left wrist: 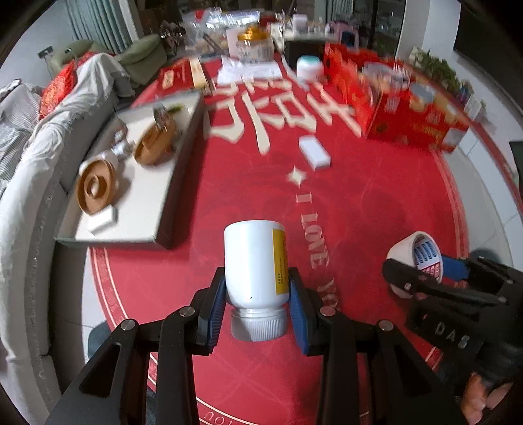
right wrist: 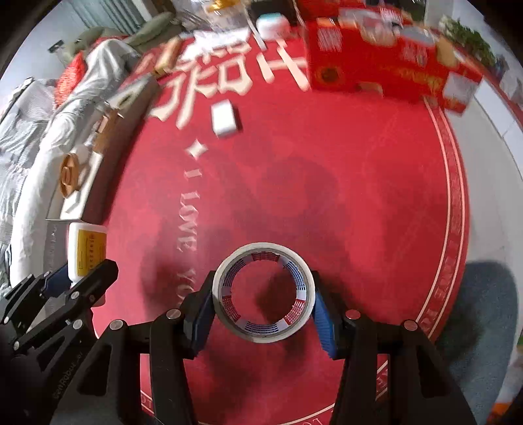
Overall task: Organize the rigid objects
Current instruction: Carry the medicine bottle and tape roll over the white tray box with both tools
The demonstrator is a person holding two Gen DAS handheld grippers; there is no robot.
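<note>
A lived-in home sitting room: a round red rug (left wrist: pixel 248 183) with large cream Chinese characters and English lettering covers the pale floor, beside a sofa (left wrist: pixel 29 202) draped in white cloth and striped bedding, with a red cushion (left wrist: pixel 59 88). Pleated curtains (left wrist: pixel 98 23) hang behind, while red gift boxes (left wrist: pixel 415 121), jars and potted plants (left wrist: pixel 438 68) crowd the far edge.

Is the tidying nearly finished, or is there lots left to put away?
Partly done. The tray already holds two brown dishes and a few small things. Right now the left gripper holds a white bottle and the right gripper holds a tape roll. A white box is loose on the red rug.
</note>
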